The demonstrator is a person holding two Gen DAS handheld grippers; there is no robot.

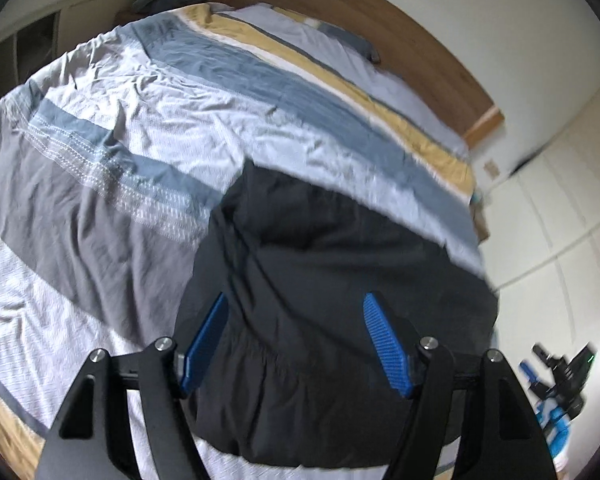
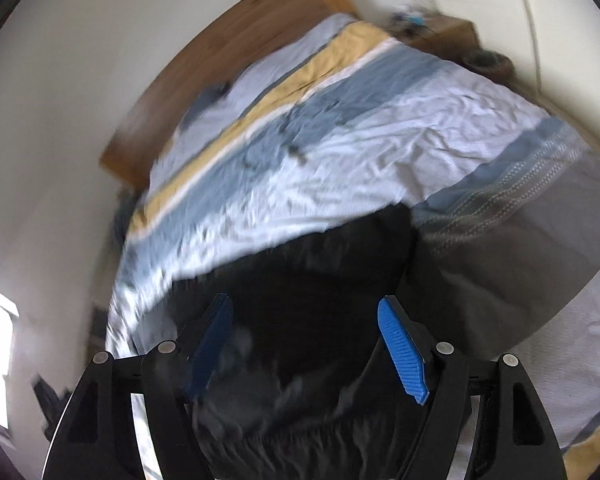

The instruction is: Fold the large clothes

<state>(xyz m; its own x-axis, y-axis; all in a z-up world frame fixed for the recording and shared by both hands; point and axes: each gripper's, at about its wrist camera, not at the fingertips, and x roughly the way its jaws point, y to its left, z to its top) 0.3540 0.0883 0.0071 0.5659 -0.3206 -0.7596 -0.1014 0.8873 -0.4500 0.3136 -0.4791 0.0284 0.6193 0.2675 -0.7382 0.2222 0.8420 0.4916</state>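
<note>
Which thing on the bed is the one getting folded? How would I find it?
Look at the big bed with the wooden headboard and the striped cover in blue, grey, white and yellow. On the near part of that cover, towards one side edge, lies a folded black garment with a gathered stretchy band at its closest end. It is the only plain black cloth there; everything around it is pale and striped.

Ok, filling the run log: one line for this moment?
left claw: open | right claw: open | black fabric garment: lying on striped bedspread, released
</note>
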